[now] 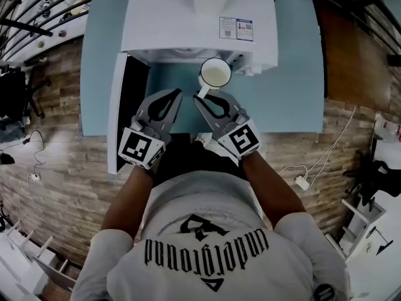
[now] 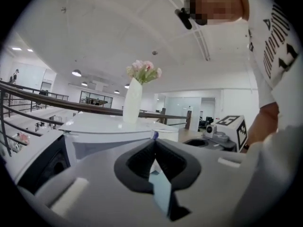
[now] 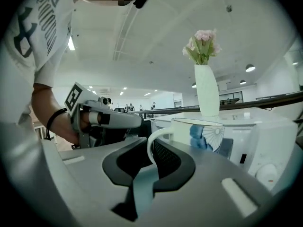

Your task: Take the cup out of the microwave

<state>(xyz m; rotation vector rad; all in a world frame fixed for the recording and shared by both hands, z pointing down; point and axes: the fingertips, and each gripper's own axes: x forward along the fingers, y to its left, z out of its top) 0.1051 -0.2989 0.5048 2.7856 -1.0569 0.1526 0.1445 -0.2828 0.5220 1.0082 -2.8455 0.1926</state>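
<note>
A white cup (image 1: 215, 74) with a blue print (image 3: 204, 135) hangs in the air just in front of the white microwave (image 1: 188, 17). My right gripper (image 1: 199, 95) is shut on its handle (image 3: 152, 143), which sits pinched between the jaws. The cup stays upright. To its left, my left gripper (image 1: 177, 94) is shut with nothing in it, its tips (image 2: 154, 141) pointing at the microwave front (image 2: 109, 131). The microwave door (image 1: 116, 105) stands swung open on the left. The oven's inside is hidden from above.
A white vase with pink flowers (image 3: 207, 91) stands on top of the microwave. The microwave sits on a blue-green table (image 1: 294, 93) over a wood floor. A white plug and cable (image 1: 302, 182) lie on the floor at right. Railings run along the far left.
</note>
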